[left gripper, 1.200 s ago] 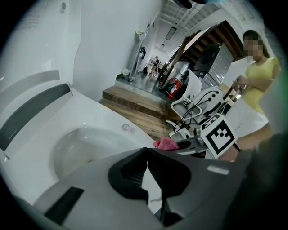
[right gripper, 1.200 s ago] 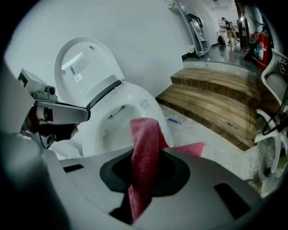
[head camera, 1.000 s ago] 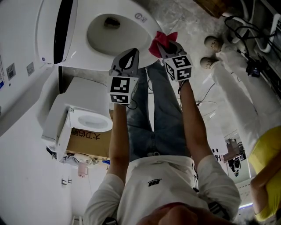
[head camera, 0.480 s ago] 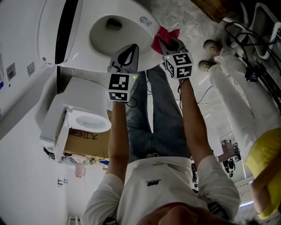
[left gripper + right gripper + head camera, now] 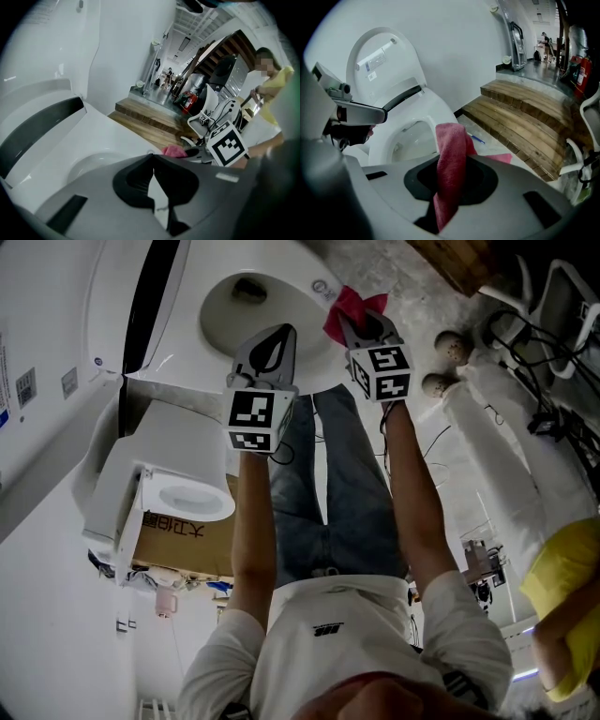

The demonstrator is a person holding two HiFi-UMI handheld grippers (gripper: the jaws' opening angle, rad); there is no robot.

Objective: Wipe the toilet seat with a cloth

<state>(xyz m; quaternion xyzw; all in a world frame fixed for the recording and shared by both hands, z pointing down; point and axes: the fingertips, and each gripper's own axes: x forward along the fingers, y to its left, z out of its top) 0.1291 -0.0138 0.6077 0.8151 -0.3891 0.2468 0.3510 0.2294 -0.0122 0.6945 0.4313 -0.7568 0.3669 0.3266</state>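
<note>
The white toilet [image 5: 246, 307] stands open, its lid [image 5: 131, 296] raised at the left and its seat rim [image 5: 314, 329] around the bowl. My right gripper [image 5: 364, 326] is shut on a red cloth [image 5: 352, 309], which hangs at the rim's right edge. In the right gripper view the cloth [image 5: 451, 140] drapes down between the jaws of that gripper [image 5: 450, 165], with the bowl [image 5: 412, 138] beyond it. My left gripper [image 5: 277, 337] hovers over the near rim, its jaws shut and holding nothing [image 5: 152, 159]. The cloth [image 5: 174, 151] shows to its right.
A smaller white toilet unit [image 5: 178, 493] sits on a cardboard box [image 5: 183, 540] at the left. Wooden steps [image 5: 520, 117] lie right of the toilet, with a blue pen [image 5: 477, 138] on the floor. A person in yellow [image 5: 562, 596] stands at the right.
The view has shifted slightly, so the toilet and both grippers sit a little higher in frame. The cloth stays at the rim's right edge, and neither grip has changed.
</note>
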